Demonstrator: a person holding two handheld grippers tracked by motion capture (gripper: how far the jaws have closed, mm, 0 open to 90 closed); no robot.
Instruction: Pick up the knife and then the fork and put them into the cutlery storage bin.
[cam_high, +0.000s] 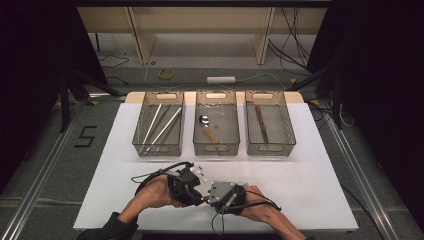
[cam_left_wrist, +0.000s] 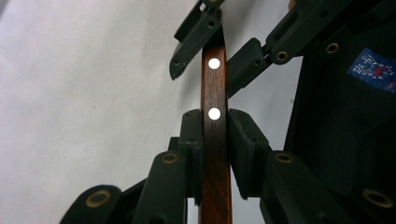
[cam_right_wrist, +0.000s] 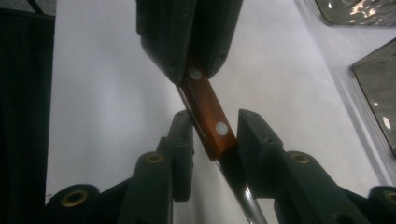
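Observation:
A utensil with a brown wooden handle (cam_left_wrist: 215, 88) and two bright rivets hangs between both grippers near the table's front edge (cam_high: 204, 199). My left gripper (cam_left_wrist: 215, 140) is shut on the handle, one pad pressed on each side; it is also seen from the right gripper view (cam_right_wrist: 194, 72). My right gripper (cam_right_wrist: 215, 135) faces it, with the handle's end (cam_right_wrist: 212, 123) between its pads. A thin gap shows at the left pad (cam_right_wrist: 183, 140). A shiny metal part (cam_right_wrist: 245, 205) runs on toward the right gripper's body. From above, left gripper (cam_high: 199, 196) and right gripper (cam_high: 207, 199) meet tip to tip.
Three wire bins stand in a row at the back of the white table (cam_high: 300, 175). The left bin (cam_high: 159, 149) holds pale chopsticks (cam_high: 162, 125), the middle bin (cam_high: 216, 149) a spoon (cam_high: 207, 127), and the right bin (cam_high: 270, 149) a wooden-handled knife (cam_high: 261, 122).

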